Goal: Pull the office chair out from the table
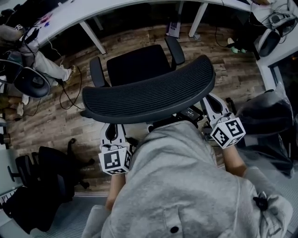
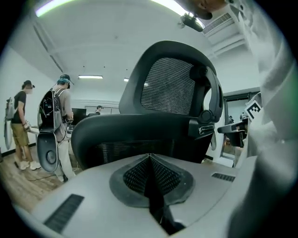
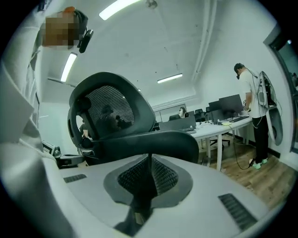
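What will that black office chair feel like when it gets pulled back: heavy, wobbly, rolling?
Probably bulky but draggable: the office chair stands on smooth wood-look floor, though its base is hidden. The mesh back likely flexes slightly. Pulled high up, it may tilt.

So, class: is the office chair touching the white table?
Apart. The head view shows a strip of wooden floor between the office chair and the table, both its edge and its legs.
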A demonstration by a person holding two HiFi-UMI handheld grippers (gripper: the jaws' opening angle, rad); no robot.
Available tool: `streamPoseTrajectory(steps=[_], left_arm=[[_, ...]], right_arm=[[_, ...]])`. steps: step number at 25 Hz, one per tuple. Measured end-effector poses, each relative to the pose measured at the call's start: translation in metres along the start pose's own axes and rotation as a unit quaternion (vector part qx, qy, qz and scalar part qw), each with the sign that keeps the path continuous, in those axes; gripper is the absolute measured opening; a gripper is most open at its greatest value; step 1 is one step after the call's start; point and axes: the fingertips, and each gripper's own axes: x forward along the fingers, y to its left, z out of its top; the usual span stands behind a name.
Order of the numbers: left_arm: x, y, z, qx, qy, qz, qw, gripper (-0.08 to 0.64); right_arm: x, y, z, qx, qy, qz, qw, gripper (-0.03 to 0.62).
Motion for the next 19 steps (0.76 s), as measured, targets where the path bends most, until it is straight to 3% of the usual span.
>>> streamPoseTrajectory(steps=[10, 19], left_arm=[[0.000, 0.012, 0.005, 0.011, -0.003, 0.014, 0.9998, 0.012], [0.014, 0.015, 0.005, 0.013, 0.005, 0.022, 0.9997, 0.012]], right_arm=[[0.008, 0.002, 0.015, -0.034, -0.001, 0.006, 0.999, 0.044], [0.010, -0.006, 0.013, -0.025, -0.002, 0.004, 1.000, 0.044]])
